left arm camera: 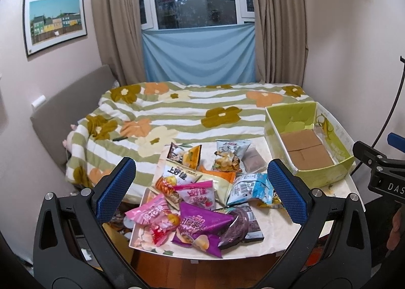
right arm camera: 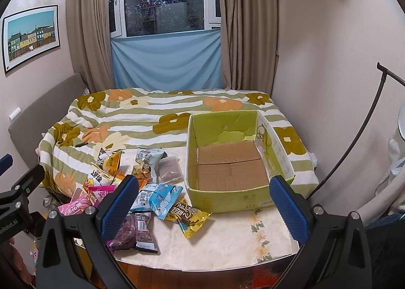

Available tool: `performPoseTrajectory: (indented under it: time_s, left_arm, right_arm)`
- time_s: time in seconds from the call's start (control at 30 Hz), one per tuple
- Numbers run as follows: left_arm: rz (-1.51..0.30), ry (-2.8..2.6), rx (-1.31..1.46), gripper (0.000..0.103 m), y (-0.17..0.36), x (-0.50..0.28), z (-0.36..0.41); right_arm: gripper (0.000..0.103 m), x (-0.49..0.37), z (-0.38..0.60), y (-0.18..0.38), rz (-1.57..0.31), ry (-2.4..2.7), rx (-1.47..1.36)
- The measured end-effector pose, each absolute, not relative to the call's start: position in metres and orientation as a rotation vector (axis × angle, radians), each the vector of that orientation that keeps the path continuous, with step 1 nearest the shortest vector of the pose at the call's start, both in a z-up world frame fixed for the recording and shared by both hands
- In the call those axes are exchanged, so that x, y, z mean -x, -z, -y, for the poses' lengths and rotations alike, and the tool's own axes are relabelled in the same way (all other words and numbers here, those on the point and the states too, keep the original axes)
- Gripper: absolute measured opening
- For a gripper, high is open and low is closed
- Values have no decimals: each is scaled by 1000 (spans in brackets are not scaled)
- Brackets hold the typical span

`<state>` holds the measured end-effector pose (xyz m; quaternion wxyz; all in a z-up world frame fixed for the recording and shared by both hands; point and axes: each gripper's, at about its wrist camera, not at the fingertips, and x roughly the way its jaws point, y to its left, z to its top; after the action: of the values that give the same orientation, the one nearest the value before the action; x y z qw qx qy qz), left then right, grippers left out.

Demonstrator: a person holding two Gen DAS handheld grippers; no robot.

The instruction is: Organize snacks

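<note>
Open green cardboard box: empty, nothing sorted yet. Heap of bright foil snack packets: all loose on the bench. My left gripper and right gripper: fingers spread wide, holding nothing.

Purple snack packet partly hidden behind right claw's finger

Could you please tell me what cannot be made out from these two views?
- Left wrist view: snacks at the bottom of the pile, covered by other packets.
- Right wrist view: left part of the pile, behind the right gripper.
- Both views: small print on the box.
</note>
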<state>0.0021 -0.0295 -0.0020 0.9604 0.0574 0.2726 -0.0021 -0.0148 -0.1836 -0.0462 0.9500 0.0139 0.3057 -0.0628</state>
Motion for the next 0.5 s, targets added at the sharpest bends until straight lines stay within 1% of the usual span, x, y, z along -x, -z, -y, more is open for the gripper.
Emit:
performPoseTrajectory:
  time_s: [0.5]
  left_arm:
    - [-552,28,-96,103,-2,3,25]
  right_arm:
    - [103,16,184,45,-619,128,-31]
